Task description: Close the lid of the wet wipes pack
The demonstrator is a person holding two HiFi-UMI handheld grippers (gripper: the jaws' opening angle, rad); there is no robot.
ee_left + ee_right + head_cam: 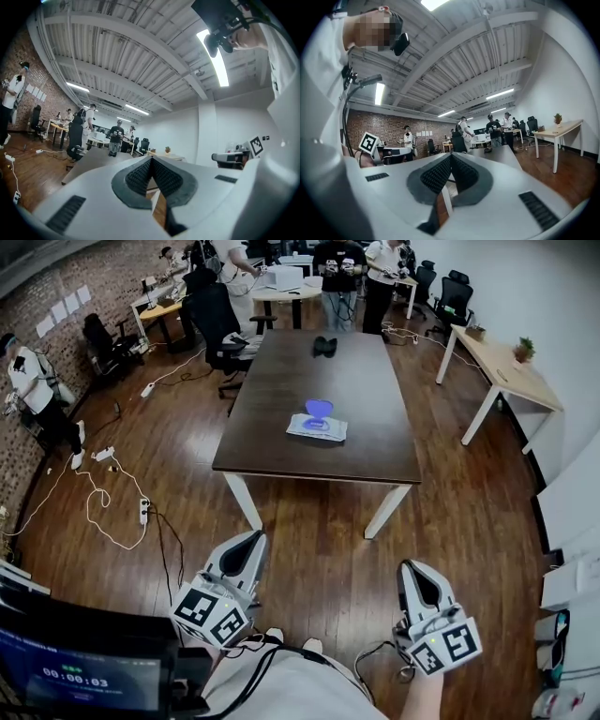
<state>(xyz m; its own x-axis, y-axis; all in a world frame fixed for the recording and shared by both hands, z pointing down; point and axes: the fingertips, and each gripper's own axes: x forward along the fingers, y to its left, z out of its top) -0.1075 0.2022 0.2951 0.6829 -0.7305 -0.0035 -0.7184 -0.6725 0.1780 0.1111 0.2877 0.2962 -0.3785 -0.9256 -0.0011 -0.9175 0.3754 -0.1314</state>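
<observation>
The wet wipes pack (317, 427) lies flat near the front middle of the dark table (281, 381), and its blue lid (319, 409) stands up open. Both grippers hang low over the wood floor, well short of the table. My left gripper (251, 540) points toward the table's left front leg, and its ribbed pads (140, 176) meet at the tips with nothing between them. My right gripper (411, 570) sits off to the right. It is shut too, its pads (461, 172) touching and empty. The pack does not show in either gripper view.
A black object (324, 346) lies at the table's far end. Office chairs (217, 320) and several standing people (337, 268) fill the back. A light wood table (502, 371) stands right, cables and a power strip (143, 510) lie on the floor left, and a screen (84, 671) is at bottom left.
</observation>
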